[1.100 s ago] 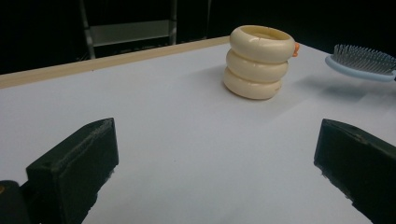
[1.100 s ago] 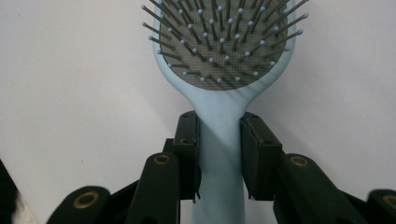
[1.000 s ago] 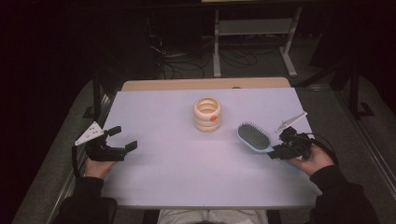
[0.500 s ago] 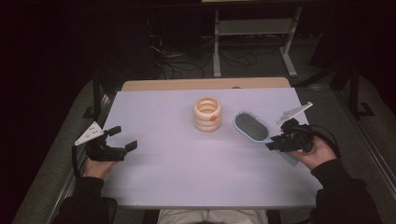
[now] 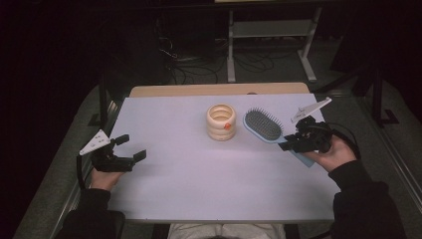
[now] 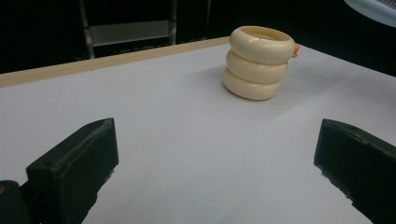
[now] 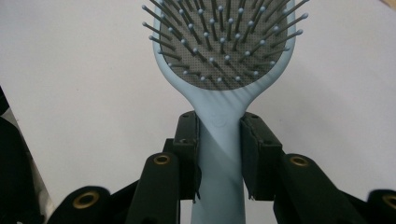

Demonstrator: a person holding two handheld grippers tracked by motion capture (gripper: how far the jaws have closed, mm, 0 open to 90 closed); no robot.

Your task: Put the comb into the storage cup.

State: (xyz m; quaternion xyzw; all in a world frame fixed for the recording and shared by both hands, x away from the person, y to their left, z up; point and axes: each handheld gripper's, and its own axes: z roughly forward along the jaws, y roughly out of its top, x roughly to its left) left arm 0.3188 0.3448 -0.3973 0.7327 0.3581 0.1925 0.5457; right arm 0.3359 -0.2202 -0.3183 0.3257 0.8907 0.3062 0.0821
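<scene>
While your right gripper (image 7: 219,154) clamps the light-blue plastic paddle hairbrush (image 5: 263,126) by its handle, held off the white table (image 5: 199,179) right of the cream ringed holder (image 5: 221,122), placing remains; your left gripper (image 5: 130,149) waits agape, empty.

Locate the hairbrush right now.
High view: the hairbrush is right of centre, beside the cream ringed cup, its handle clamped in the right gripper.

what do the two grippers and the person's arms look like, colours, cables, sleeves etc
Both are black two-jaw tools. The left gripper and right gripper each carry a pale grey three-cornered plate on top and trail a black cable. The right gripper's jaws have blocky pads with small screws and brass-ringed pivots. The person wears dark long sleeves.
</scene>
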